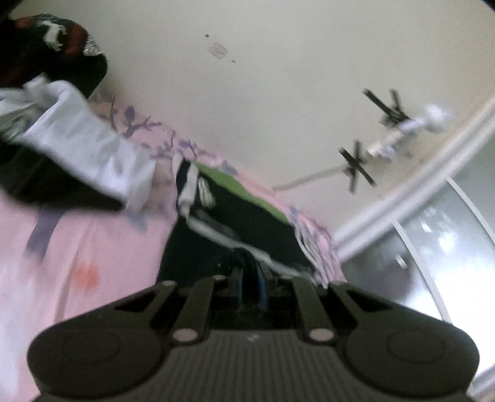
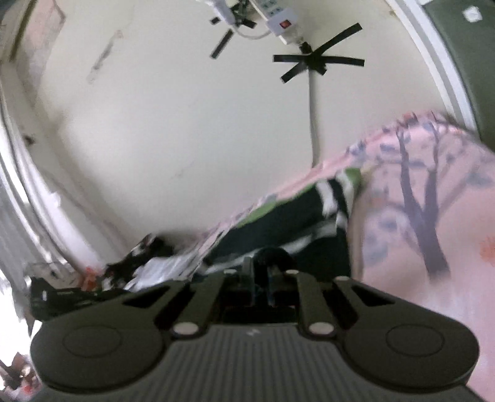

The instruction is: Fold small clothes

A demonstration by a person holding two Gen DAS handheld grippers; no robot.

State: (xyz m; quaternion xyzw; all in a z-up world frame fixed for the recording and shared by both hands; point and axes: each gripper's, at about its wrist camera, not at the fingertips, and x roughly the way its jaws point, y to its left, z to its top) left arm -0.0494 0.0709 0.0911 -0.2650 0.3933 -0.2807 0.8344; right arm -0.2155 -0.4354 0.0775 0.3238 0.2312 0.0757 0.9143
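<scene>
A black garment with white stripes and a green patch (image 1: 247, 213) lies stretched over a pink bedsheet (image 1: 92, 247). In the left wrist view my left gripper (image 1: 250, 273) is shut on its near dark edge, and the cloth runs away from the fingers toward the wall. The right wrist view shows the same garment (image 2: 294, 216) rising from my right gripper (image 2: 263, 273), whose jaws are pinched on a fold of the black fabric. Both views are blurred by motion. The fingertips are partly buried in the cloth.
A white cloth (image 1: 86, 145) and a dark heap of clothes (image 1: 46, 55) lie at the left. More crumpled clothes (image 2: 123, 275) sit by the wall. The cream wall (image 1: 278, 77) carries a taped power strip (image 2: 278, 21) and cable (image 2: 314, 117). The tree-printed sheet (image 2: 433, 263) fills the right.
</scene>
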